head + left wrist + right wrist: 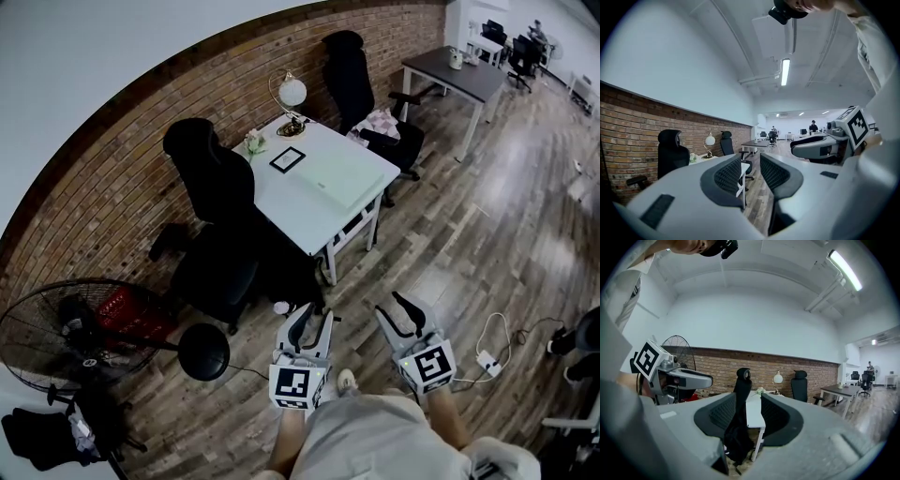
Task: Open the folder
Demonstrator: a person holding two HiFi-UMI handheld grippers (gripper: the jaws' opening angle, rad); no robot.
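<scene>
On the white bench [309,217], well apart from both tools, a pale item judged to be the folder [342,178] was lying flat. The left tool [317,323] and the right tool [398,314] were held with jaws apart, nothing between them. The folder was judged light, thin and flexible; a grip at its free cover edge was advised.

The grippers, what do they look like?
The left gripper and right gripper are pale grey, each with two curved jaws lined with black bumpy pads. Each carries a white cube printed with black square markers.
</scene>
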